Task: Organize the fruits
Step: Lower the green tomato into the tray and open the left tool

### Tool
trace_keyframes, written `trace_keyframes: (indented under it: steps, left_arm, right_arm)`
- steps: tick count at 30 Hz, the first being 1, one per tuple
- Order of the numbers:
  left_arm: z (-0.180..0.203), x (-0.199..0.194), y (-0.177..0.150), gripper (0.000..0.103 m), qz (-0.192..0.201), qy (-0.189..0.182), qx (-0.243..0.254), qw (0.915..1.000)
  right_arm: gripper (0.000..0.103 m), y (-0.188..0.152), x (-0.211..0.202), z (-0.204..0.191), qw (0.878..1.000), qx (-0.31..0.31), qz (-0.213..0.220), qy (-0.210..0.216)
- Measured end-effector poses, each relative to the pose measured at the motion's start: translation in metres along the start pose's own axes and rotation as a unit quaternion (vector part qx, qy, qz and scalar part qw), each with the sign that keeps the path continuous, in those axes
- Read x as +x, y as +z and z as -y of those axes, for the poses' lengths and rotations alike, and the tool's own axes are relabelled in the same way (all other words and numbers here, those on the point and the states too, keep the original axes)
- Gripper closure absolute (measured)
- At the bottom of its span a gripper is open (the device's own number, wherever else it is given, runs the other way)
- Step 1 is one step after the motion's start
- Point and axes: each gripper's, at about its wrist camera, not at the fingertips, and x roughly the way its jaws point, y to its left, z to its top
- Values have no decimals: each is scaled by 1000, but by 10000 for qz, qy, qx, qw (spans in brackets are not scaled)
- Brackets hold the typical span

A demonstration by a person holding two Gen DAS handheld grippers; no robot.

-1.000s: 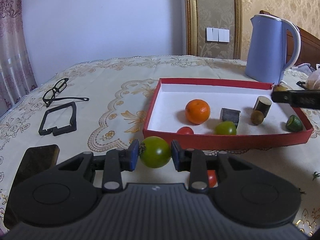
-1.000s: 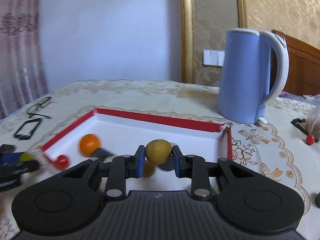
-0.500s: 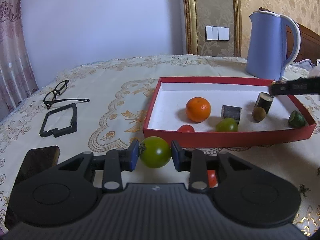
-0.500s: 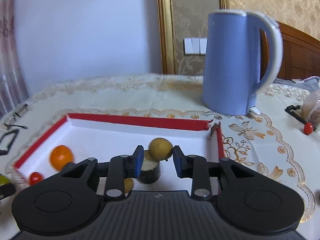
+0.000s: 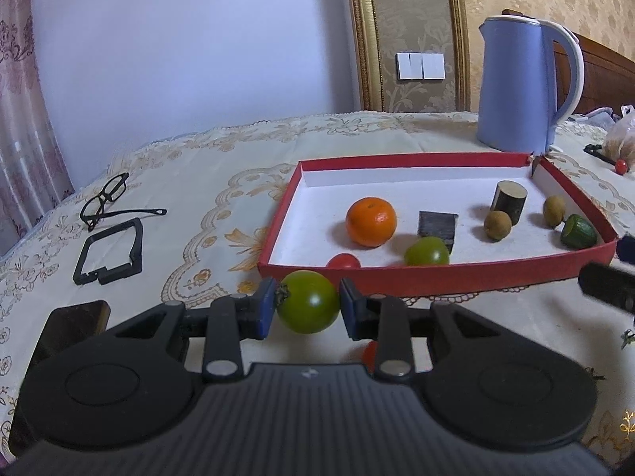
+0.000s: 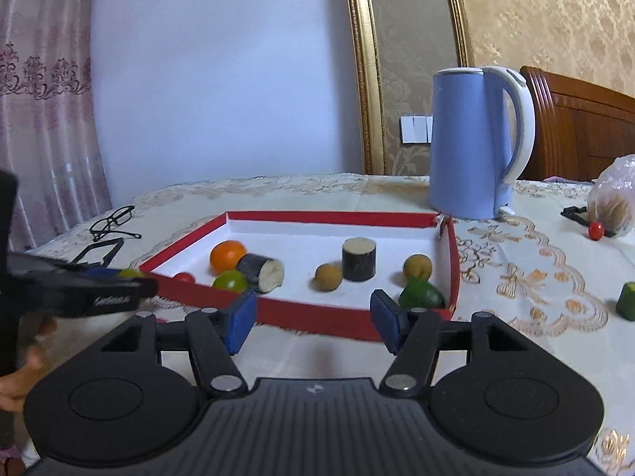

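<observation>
Both tools are matte black plastic. The left gripper [image 5: 307, 307] has a ribbed black deck with a tiny pale mark at its middle, and a round disc moulded into each side. Two slim black bars end in silver round screws, and its fingers carry blue pads [image 5: 265, 307]. The right gripper [image 6: 311, 319] looks the same: ribbed deck, twin discs, silver screws, blue pads [image 6: 241, 319]. Seen from the right side, the left tool's black body bears small pale lettering, too blurred to read. Bare skin of the person's left hand [image 6: 24, 373] shows behind it.
</observation>
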Motion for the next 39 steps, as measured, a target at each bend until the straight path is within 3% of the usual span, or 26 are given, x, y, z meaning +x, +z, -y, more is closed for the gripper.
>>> trace_keyframes:
  steps: [6, 16, 35, 38, 39]
  left_arm:
    - [6, 4, 4, 72, 1, 40, 98, 9999]
    - [10, 33, 41, 72, -103, 43, 131, 9999]
    - [29, 95, 72, 71, -434, 422, 377, 9975]
    - [29, 105, 79, 65, -507, 375, 364, 9973]
    - [29, 107, 80, 54, -524, 395, 367, 9972]
  right_arm:
    - [40, -8, 3, -3, 9999, -17, -126, 14]
    - [35, -10, 1, 1, 9999, 113, -83, -38]
    - [30, -9, 2, 9, 9994, 322, -106, 75]
    - [30, -9, 2, 10, 9993, 354, -105, 90]
    - [30, -9, 2, 11, 9992, 363, -107, 97]
